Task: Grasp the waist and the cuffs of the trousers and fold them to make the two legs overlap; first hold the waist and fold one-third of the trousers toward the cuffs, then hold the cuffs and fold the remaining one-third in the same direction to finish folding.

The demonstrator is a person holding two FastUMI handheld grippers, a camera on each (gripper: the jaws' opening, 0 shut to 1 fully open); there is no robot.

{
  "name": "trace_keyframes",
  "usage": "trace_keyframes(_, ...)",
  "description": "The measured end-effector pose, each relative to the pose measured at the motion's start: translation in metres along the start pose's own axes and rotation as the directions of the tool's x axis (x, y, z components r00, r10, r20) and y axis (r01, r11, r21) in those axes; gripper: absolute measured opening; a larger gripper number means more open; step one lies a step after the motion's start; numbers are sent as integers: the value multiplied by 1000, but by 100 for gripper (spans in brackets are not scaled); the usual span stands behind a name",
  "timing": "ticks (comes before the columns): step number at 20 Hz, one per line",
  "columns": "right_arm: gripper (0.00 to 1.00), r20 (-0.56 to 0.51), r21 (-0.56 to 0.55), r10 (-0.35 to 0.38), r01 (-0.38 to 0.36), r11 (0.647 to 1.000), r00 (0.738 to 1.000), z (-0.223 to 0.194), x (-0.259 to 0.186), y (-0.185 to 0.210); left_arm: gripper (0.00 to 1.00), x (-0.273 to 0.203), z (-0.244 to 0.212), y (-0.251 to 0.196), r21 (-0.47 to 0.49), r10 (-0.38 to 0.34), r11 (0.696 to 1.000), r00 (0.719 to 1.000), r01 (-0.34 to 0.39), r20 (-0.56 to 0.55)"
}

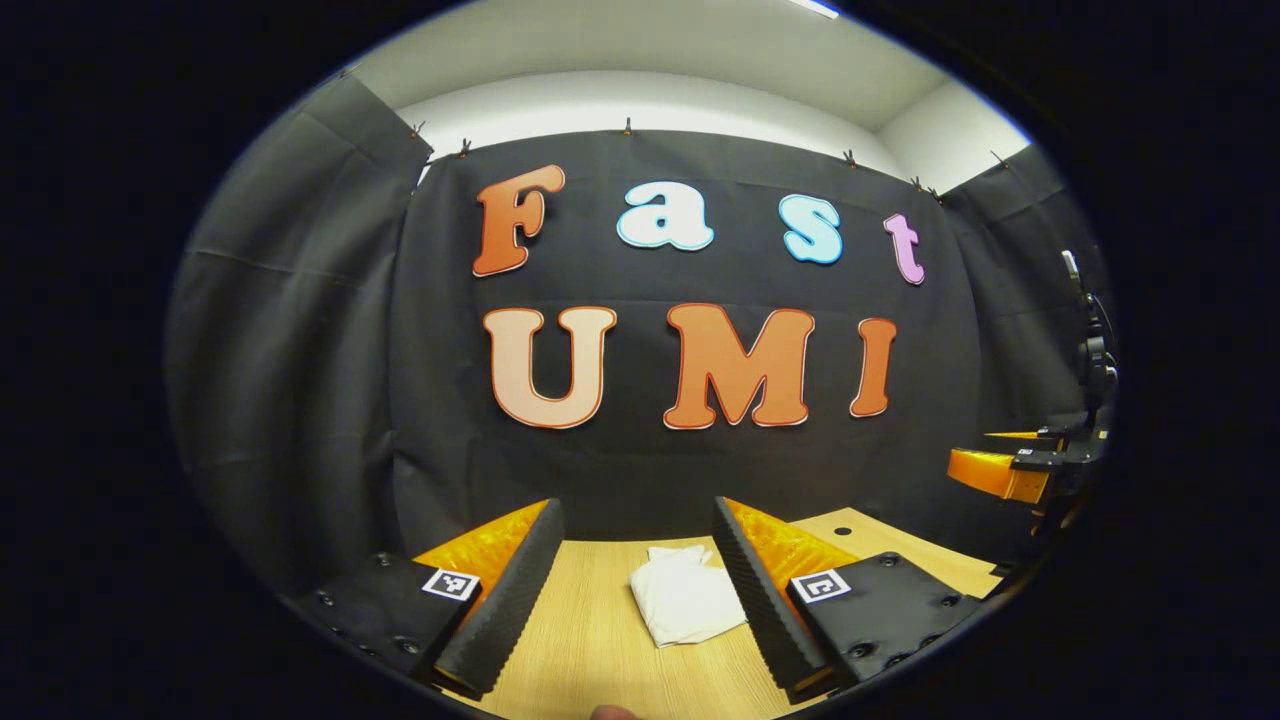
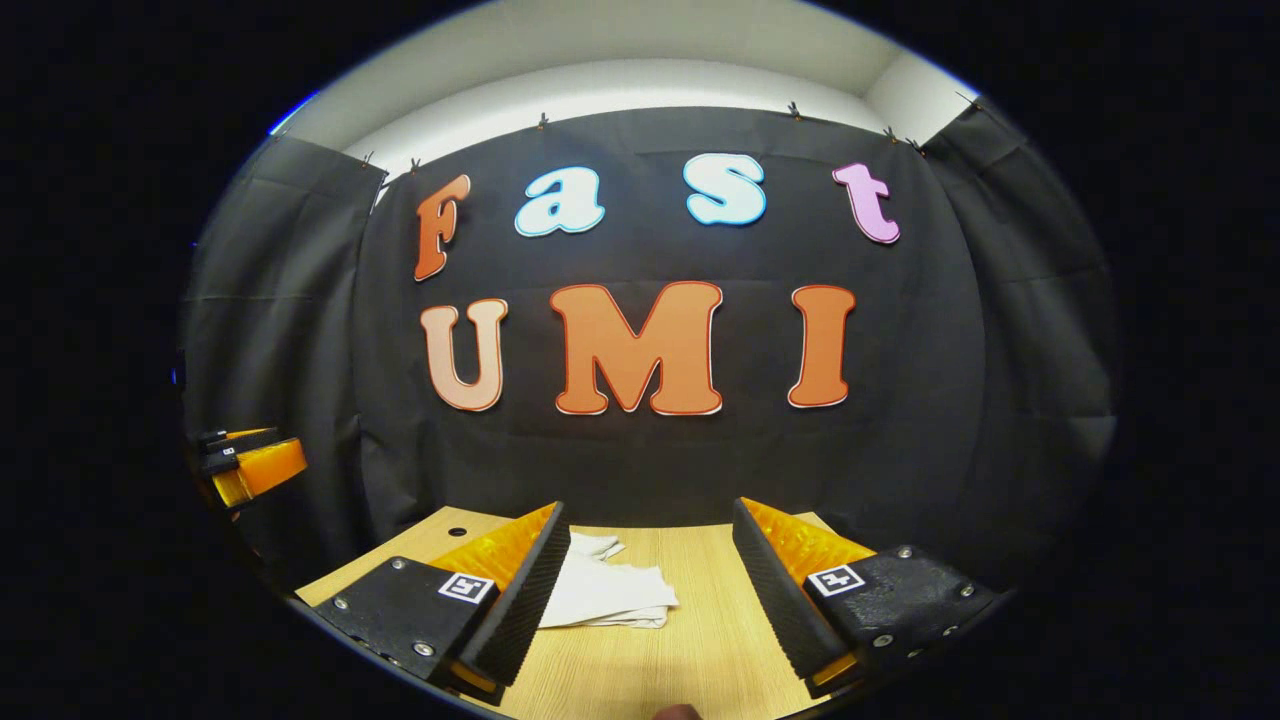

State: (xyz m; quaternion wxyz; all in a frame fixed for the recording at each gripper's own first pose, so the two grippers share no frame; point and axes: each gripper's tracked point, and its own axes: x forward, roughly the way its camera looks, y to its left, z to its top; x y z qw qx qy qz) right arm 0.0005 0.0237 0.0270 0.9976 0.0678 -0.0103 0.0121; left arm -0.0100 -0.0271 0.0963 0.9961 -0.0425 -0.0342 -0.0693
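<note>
Tool [image 1: 630, 590] above, trousers [image 1: 685, 598] beyond.

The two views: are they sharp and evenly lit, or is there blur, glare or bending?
Left gripper view: sharp on the white trousers and wooden table; a ceiling light glares at the top edge; the fisheye bows the wall, and the right gripper sits squeezed at the rim. Right gripper view: evenly lit, no motion blur, trousers crisp, soft shadow under them; the left gripper curves at the edge.
</note>
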Motion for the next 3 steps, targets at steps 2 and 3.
trace_keyframes(2, 98, 9, -6, 16, -16, 1000, 1000, 3, -10, 7, 94, -16, 2, 4, 14, 13, 1000, 1000, -13, 7)
trace_keyframes(3, 98, 11, -13, 17, -17, 1000, 1000, 3, -14, 7, 100, -22, 3, 2, 17, 14, 1000, 1000, -14, 7)
